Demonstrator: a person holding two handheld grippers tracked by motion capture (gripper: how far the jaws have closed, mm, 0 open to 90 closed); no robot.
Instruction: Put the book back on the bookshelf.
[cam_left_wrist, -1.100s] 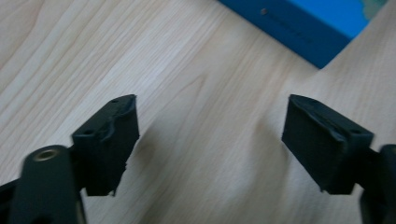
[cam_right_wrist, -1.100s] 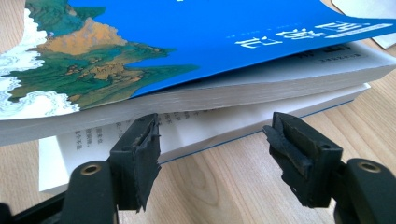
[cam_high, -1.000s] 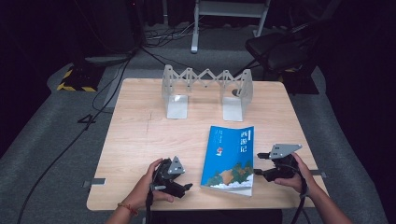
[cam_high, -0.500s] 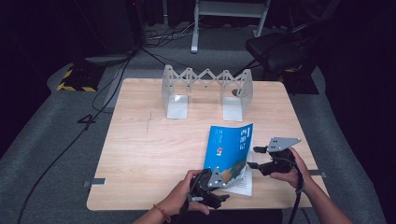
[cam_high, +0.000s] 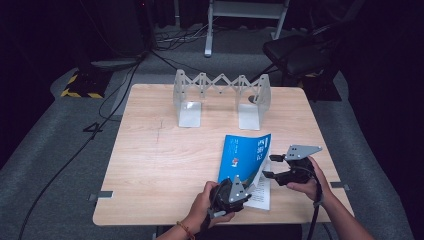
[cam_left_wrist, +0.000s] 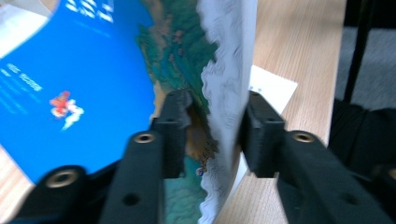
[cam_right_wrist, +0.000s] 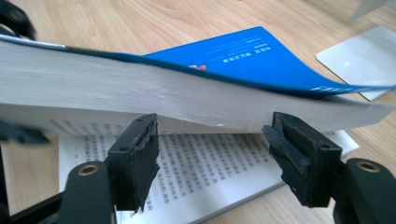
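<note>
Book (cam_high: 244, 159): paperback with a bright blue cover, white lettering, a small red-and-white figure and a green-brown landscape picture along its lower part; I see it lying near the front right of the table, its cover and upper pages lifted and bowed, a printed white page lying flat beneath.
Book edge: from the right gripper view the page block (cam_right_wrist: 154, 95) reads as a thick, pale grey-white band, raised above the open page of small black print.
Left gripper (cam_high: 247, 192): I have its jaws closed in on the book's near edge; they have just been closing, and in the left gripper view the lifted cover and pages (cam_left_wrist: 224, 88) stand between the two black pads, both pads up against the paper.
Right gripper (cam_high: 270, 166): my jaws stand wide apart at the book's right side; in the right gripper view the raised pages hang above and beyond the pads and nothing is pinched between them.
Hands: my left hand (cam_high: 202, 207) and right hand (cam_high: 306, 184) come in from the near edge.
Table (cam_high: 165, 165): light wood, square-cornered.
Rack (cam_high: 220, 95): grey metal expanding bookend rack, standing upright at the far side, well apart from the book.
</note>
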